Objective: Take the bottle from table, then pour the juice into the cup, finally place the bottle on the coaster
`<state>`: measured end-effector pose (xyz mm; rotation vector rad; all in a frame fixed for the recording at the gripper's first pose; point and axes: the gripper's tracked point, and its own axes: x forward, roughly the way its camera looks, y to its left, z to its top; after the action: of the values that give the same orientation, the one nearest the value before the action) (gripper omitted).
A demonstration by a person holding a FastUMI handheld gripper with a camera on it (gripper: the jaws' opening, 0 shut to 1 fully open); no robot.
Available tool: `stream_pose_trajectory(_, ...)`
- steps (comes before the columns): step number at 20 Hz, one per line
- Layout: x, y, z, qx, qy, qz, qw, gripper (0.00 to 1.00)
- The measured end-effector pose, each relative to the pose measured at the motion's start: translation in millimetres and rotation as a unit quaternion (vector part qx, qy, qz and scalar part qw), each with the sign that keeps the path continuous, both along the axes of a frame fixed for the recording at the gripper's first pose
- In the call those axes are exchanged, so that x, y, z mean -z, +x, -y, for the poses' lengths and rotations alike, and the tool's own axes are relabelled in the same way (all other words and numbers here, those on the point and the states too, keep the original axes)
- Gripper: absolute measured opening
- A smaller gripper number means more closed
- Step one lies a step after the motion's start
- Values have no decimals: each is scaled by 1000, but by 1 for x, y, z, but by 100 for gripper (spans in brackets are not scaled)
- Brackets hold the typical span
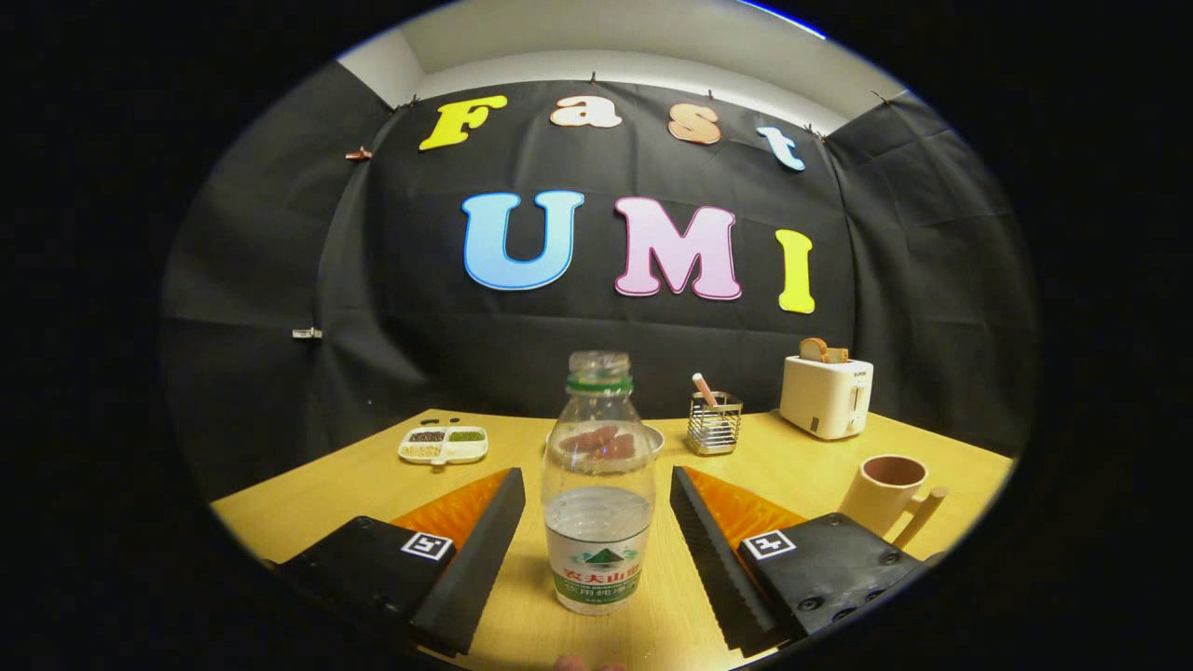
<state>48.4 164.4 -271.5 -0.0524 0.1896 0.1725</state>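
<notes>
Bottle [597, 485] stands uncapped between the spread gripper [596, 540] fingers, untouched. Thin, slippery plastic, half full; grip low at the label. Cup [884, 492] at two o'clock.

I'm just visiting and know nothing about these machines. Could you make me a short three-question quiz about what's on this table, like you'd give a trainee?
1. True or false: the claw is already squeezing the bottle.
2. Which stands nearest the cup? A) the divided snack tray B) the toaster C) the wire holder
3. Fill in: the bottle stands upright on the table, its cap is ____.

Key
1. False: it stands between the open fingers, with a gap on each side.
2. B
3. off: the neck is open, with liquid in the lower part.
</notes>
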Motion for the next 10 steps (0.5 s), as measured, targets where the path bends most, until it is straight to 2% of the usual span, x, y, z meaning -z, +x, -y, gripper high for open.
stream_pose_trajectory(4,33,10,-6,4,-2,-16,1000,96)
stream_pose_trajectory(6,35,10,-11,-2,12,-13,1000,76)
stream_pose_trajectory(10,30,14,-7,8,12,-40,999,72)
